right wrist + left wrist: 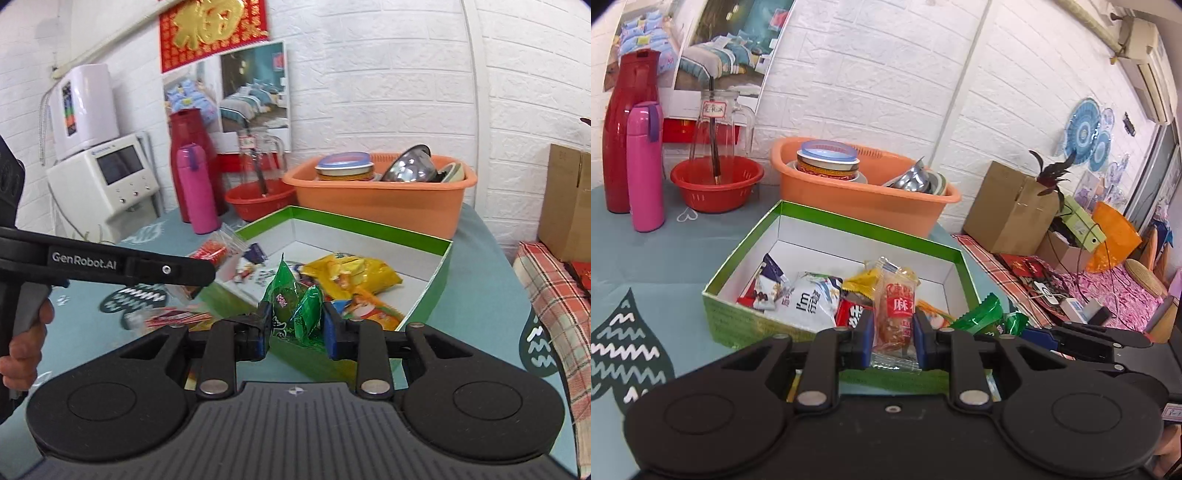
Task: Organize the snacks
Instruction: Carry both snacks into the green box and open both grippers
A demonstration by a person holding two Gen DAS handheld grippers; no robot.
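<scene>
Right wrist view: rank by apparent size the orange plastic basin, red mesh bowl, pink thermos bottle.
1. Orange plastic basin, clearly the largest.
2. Pink thermos bottle and red mesh bowl: similar in apparent area. The bowl is partly hidden, so I won't rank them.

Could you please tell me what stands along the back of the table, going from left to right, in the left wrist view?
Red thermos → pink bottle → red basket holding the glass pitcher → orange tub of bowls → cardboard box, off the table to the right.
</scene>
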